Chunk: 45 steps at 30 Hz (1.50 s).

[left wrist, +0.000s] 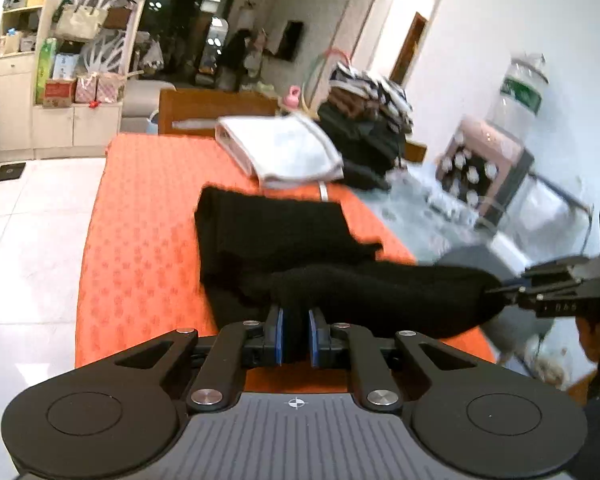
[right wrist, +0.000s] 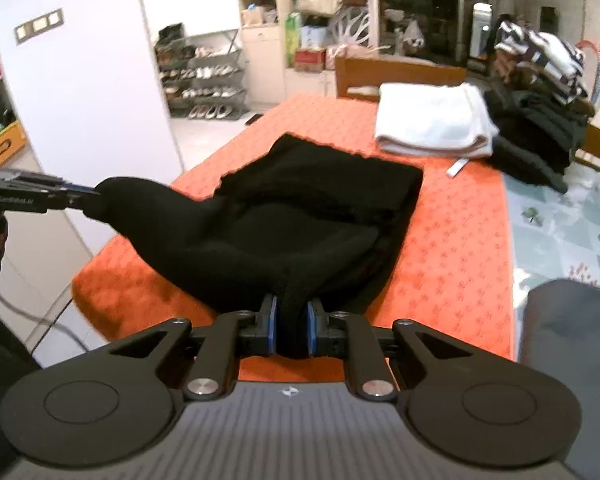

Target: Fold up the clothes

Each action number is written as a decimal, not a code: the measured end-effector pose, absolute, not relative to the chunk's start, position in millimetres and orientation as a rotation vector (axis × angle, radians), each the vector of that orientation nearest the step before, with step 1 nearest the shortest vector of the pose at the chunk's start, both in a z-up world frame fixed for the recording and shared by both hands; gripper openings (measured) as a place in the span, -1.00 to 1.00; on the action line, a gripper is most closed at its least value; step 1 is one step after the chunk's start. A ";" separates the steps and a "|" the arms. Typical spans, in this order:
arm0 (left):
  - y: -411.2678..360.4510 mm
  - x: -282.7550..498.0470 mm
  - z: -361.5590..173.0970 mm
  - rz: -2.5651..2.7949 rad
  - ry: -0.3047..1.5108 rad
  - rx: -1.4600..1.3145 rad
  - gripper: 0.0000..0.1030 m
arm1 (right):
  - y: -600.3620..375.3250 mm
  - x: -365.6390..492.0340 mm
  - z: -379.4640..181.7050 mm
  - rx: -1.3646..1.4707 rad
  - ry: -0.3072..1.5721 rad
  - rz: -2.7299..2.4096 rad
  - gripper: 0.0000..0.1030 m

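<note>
A black knit garment [left wrist: 284, 240] lies partly folded on the orange table cover [left wrist: 140, 216]. My left gripper [left wrist: 296, 320] is shut on its near edge and lifts it. My right gripper [right wrist: 292, 316] is shut on the other near corner of the same garment [right wrist: 300, 216]. Each gripper shows in the other's view, the right one at the right edge [left wrist: 504, 292] and the left one at the left edge [right wrist: 88, 196], with the lifted edge stretched between them above the orange cover [right wrist: 460, 248].
A folded white cloth [left wrist: 284, 152] [right wrist: 432, 120] lies at the far end of the table. Beside it stands a pile of dark and striped clothes [left wrist: 364, 128] [right wrist: 540, 92]. A wooden bench [right wrist: 396, 72] stands behind. A patterned cloth [right wrist: 560, 232] covers the table's right side.
</note>
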State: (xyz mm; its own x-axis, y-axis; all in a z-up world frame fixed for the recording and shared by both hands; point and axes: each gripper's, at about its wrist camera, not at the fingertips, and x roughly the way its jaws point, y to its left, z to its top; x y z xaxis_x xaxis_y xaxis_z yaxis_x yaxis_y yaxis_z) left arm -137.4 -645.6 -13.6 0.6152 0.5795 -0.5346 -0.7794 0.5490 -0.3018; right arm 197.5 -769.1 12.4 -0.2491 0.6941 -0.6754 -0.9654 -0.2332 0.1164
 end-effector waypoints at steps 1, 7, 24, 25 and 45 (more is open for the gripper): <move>-638.7 -135.0 -8.9 0.837 0.387 -0.547 -0.71 | -761.4 200.1 17.8 -0.582 0.630 1.751 -0.67; -572.4 -106.2 9.2 0.921 0.336 -0.555 -0.72 | -691.6 223.0 41.5 -0.495 0.654 1.734 -0.67; -415.5 -54.2 -18.8 1.093 0.402 -0.724 -0.77 | -469.9 256.6 -73.0 -0.620 0.932 1.618 -0.68; -421.8 -52.4 -12.5 1.072 0.405 -0.715 -0.68 | -472.3 259.3 -71.3 -0.599 0.939 1.614 -0.67; -456.9 -4.2 -83.6 0.835 0.657 -0.765 -0.53 | -514.4 261.6 -45.0 -0.601 0.793 1.523 -0.15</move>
State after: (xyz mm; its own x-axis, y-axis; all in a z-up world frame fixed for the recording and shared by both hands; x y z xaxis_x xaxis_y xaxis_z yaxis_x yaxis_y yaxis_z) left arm -4.2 -456.9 -83.6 0.5118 0.3987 -0.7609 -0.8334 0.4455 -0.3271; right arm 261.6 -514.4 -45.0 -0.1100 0.6319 -0.7672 -0.9909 -0.0093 0.1344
